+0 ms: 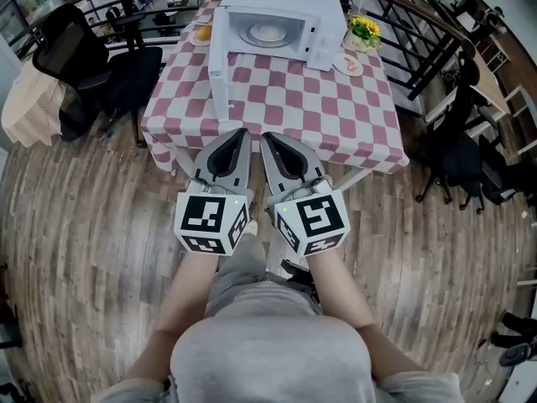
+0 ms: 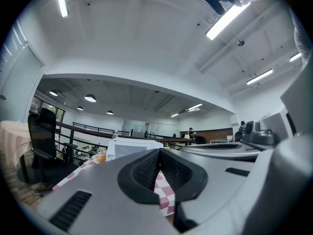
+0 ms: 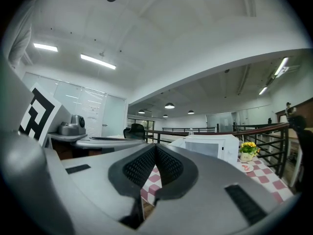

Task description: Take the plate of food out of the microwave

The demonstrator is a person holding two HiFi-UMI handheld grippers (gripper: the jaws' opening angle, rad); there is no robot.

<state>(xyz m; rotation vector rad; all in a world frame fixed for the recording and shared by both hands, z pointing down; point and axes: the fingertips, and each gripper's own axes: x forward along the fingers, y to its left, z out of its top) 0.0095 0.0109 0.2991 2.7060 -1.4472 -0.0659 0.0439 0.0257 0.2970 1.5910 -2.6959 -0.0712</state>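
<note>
— Locating the plate of food [image 1: 267,33]: where does it lie?
— Inside the open cavity of the microwave [image 1: 285,7]. The door [image 1: 220,74] hangs wide open at the microwave's left side, and the microwave stands on a checked table [image 1: 336,116].
— And the two grippers?
— The left gripper [image 1: 242,134] and right gripper [image 1: 267,138] are side by side in front of the microwave, well apart from it, both pointing toward it. Each has its jaws pressed fully together with nothing between them.
— Anything beside the microwave?
— Yellow flowers [image 1: 364,30] stand to its right, and an orange [image 1: 202,32] lies to its left.
</note>
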